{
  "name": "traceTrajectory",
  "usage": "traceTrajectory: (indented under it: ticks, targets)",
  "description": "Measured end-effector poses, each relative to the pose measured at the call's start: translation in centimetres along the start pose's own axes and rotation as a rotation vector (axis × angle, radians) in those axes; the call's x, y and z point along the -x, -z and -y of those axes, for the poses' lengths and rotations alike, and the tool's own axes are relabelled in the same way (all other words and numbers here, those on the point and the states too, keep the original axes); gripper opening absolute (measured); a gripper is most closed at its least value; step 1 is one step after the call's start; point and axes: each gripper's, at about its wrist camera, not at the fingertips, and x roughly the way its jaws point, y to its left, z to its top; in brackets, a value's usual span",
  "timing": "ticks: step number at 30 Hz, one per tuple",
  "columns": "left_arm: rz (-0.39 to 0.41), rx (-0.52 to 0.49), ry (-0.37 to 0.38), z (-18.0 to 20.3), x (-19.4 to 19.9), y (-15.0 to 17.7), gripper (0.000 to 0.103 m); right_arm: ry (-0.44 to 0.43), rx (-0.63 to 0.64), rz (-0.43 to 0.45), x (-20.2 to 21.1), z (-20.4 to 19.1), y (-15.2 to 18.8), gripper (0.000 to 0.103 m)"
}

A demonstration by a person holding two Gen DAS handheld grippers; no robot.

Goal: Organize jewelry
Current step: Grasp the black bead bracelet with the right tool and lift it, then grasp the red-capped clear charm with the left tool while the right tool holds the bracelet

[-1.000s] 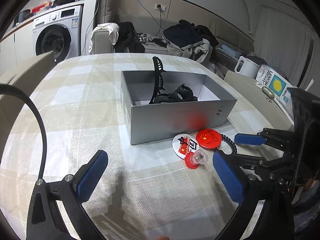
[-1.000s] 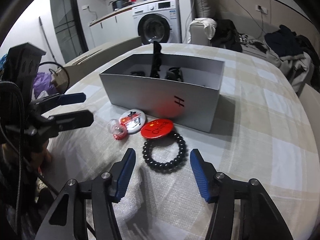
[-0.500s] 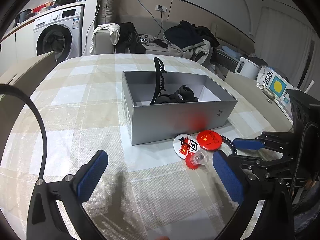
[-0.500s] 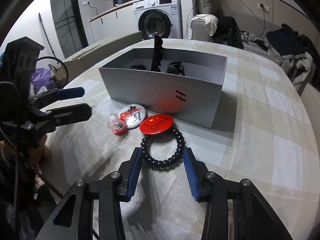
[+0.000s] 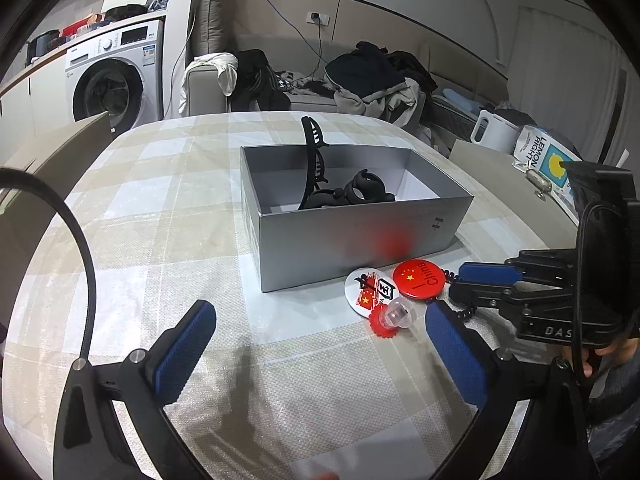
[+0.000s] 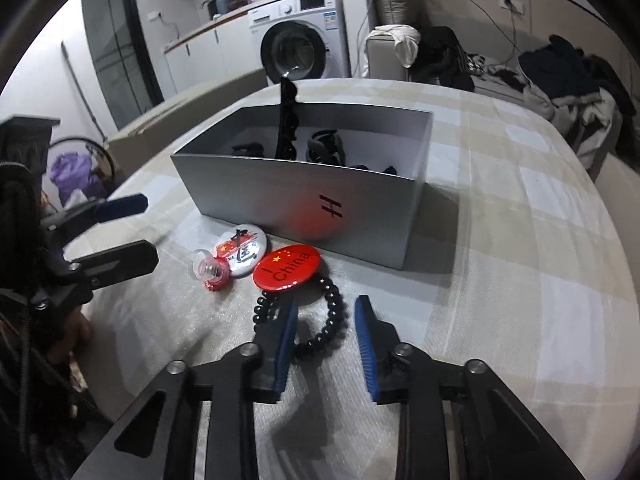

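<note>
Right tongs (image 6: 326, 320) half-open astride black bead bracelet (image 6: 320, 320) beside "I China" badge (image 6: 287, 268); left tongs (image 5: 320, 344) wide, empty.

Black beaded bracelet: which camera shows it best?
The right wrist view: the black beaded bracelet lies nearly whole on the cloth between the right tool's pads. The left wrist view shows only a few beads behind the red round badge.

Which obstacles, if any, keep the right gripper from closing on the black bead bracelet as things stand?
Probably none. The right gripper is open with its jaws straddling the near part of the black bead bracelet. The red China badge overlaps only the far side, so it looks free to grasp.
</note>
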Motion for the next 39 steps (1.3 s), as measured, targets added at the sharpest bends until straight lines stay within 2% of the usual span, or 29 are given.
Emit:
traceTrajectory:
  ticks: [3, 8, 17, 22, 27, 28, 29, 30, 32, 33, 37, 39]
  targets:
    - [-0.007, -0.006, 0.003, 0.1, 0.0, 0.0, 0.102, 0.04, 0.019, -0.004, -0.2, -0.2, -0.1, 0.009]
    - [-0.004, -0.011, 0.0, 0.2, 0.0, 0.0, 0.102, 0.027, -0.016, 0.011, 0.5, 0.7, 0.4, 0.008]
    - [0.002, -0.022, -0.015, 0.4, 0.0, 0.0, 0.102, -0.107, -0.182, 0.203, 3.9, 4.3, 0.8, 0.008]
    - [-0.012, -0.042, -0.006, 1.2, 0.0, -0.1, 0.102, -0.113, -0.222, 0.24, 4.0, 4.7, 0.4, 0.008]
    - [-0.056, -0.088, 0.032, 2.9, 0.0, 0.0, 0.101, -0.125, -0.222, 0.228, 3.9, 4.5, 0.5, 0.008]
    - [-0.091, -0.111, 0.049, 3.3, -0.6, 0.1, 0.093, -0.124, -0.22, 0.229, 4.1, 4.4, 0.7, 0.008]
    - [-0.109, -0.123, 0.053, 3.6, -0.9, 0.1, 0.076, -0.126, -0.216, 0.229, 4.1, 4.4, 0.7, 0.008]
    - [-0.124, -0.134, 0.046, 3.8, -1.3, 0.2, 0.065, -0.126, -0.212, 0.229, 4.1, 4.3, 0.8, 0.008]
    - [-0.147, -0.146, 0.039, 4.1, -1.9, 0.3, 0.06, -0.123, -0.205, 0.231, 4.1, 4.1, 0.8, 0.008]
    - [-0.147, -0.141, 0.046, 4.0, -2.2, 0.3, 0.053, -0.125, -0.202, 0.229, 4.1, 4.1, 0.8, 0.008]
    - [-0.167, -0.121, 0.066, 4.0, -2.6, 0.0, 0.04, -0.128, -0.198, 0.229, 4.1, 4.0, 0.9, 0.008]
    - [-0.17, -0.116, 0.058, 4.0, -2.8, -0.1, 0.03, -0.13, -0.196, 0.23, 4.2, 4.0, 0.9, 0.008]
